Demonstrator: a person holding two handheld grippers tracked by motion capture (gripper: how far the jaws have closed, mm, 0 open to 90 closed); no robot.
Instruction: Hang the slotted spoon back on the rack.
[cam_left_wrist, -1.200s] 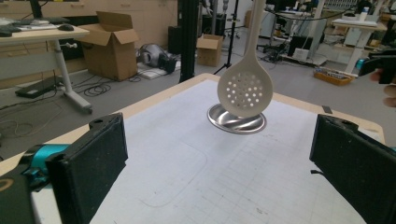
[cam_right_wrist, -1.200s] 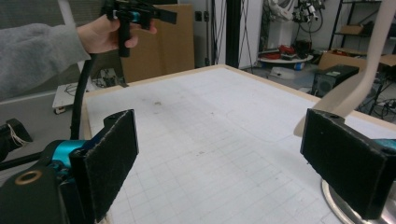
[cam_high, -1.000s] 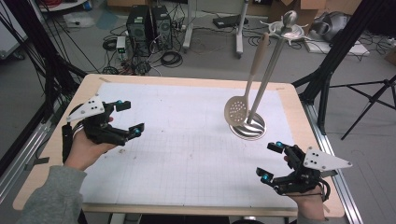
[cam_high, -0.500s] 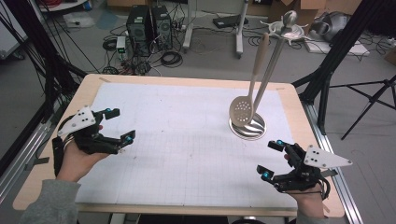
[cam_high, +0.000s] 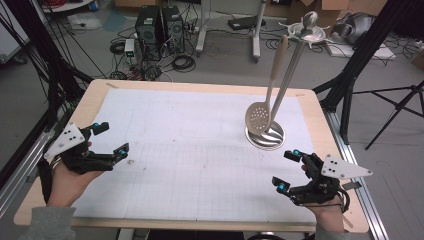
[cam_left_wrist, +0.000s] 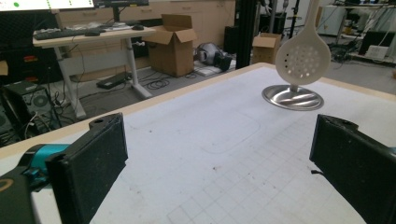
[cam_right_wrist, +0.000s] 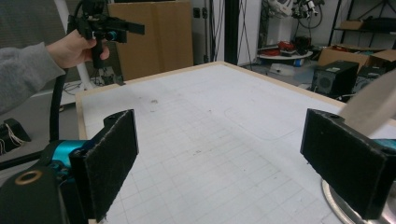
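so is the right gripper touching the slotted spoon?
Apart. High view: right gripper sits open, with bare mat between it and the slotted spoon hanging above the stand base.

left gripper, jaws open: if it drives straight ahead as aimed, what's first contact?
Probably the slotted spoon hanging on the stand, above its round steel base. Between the left gripper and that, just bare gridded mat. Depth unclear.

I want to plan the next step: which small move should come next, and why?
Probably bring the right gripper forward toward the slotted spoon hanging on the rack. Its jaws stand open and empty, and it is nearer than the left gripper.
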